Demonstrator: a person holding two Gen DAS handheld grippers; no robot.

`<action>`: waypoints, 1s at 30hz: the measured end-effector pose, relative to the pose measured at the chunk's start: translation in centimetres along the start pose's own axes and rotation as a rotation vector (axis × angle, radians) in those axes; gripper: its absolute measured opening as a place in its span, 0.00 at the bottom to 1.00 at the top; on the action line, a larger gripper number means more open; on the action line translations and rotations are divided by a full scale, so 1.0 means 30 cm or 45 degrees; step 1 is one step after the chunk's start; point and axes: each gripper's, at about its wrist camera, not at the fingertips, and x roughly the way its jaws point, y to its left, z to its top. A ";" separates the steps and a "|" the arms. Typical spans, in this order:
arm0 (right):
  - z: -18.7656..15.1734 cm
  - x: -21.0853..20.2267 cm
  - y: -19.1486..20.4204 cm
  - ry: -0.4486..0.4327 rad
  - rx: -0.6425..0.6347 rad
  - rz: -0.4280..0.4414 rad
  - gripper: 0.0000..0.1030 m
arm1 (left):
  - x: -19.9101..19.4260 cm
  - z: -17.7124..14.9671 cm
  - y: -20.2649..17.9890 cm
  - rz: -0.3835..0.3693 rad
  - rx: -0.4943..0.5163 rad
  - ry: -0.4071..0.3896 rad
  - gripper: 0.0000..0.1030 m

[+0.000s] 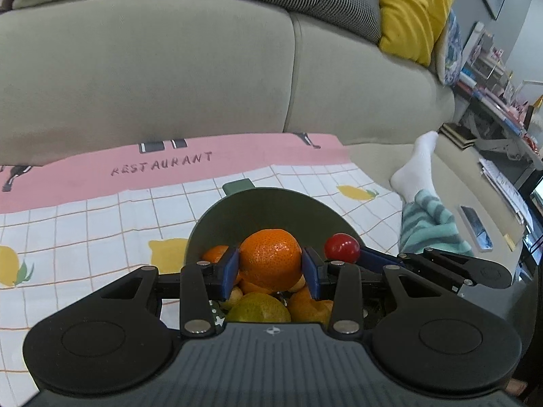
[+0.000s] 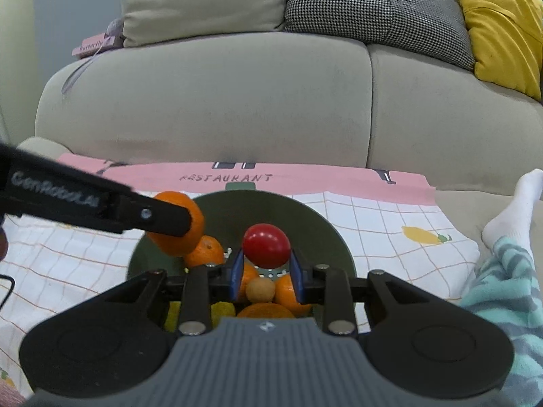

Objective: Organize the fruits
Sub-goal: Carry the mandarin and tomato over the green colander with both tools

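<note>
My left gripper [image 1: 270,264] has its blue pads closed onto a dimpled orange [image 1: 270,259], held at the centre of the left wrist view above the dark green bowl [image 1: 271,203]. My right gripper [image 2: 265,261] is clamped on a smooth, glossy red fruit [image 2: 266,245], also over the bowl.

The right wrist view shows what the left cannot: my left gripper's black arm crossing in from the left edge, with the orange poking out past its tip at centre left, raised above the bowl's near-left rim. It also shows the bowl's contents more fully: another orange [image 2: 205,251], a small tan round fruit [image 2: 260,290] and something yellow-green at the lower left of the bowl. The left wrist view in turn shows the red fruit just right of my orange, close but apart from it, and a green-yellow citrus [image 1: 259,308] low in the bowl.

The bowl is round and matte, with a small tab at its far rim. It sits on a soft checked cloth [image 1: 101,224] printed with lemons, with a pink band reading RESTAURANT. Bare cloth spreads to the left of the bowl in both views. Behind runs the beige sofa [image 1: 152,68]; at the right edge of both views lie a white sock [image 1: 415,169] and a striped teal trouser leg.
</note>
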 end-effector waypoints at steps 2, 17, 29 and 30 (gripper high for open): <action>-0.002 0.021 0.000 0.007 -0.019 0.003 0.25 | 0.031 0.009 0.001 0.003 -0.003 0.024 0.44; 0.029 0.181 -0.022 0.061 -0.123 -0.001 0.25 | 0.186 0.061 0.024 0.048 0.040 0.137 0.44; 0.009 0.249 -0.019 0.141 -0.148 0.020 0.25 | 0.264 0.080 0.043 0.046 0.048 0.167 0.44; 0.007 0.250 -0.021 0.143 -0.146 0.018 0.25 | 0.270 0.080 0.045 0.043 0.045 0.168 0.44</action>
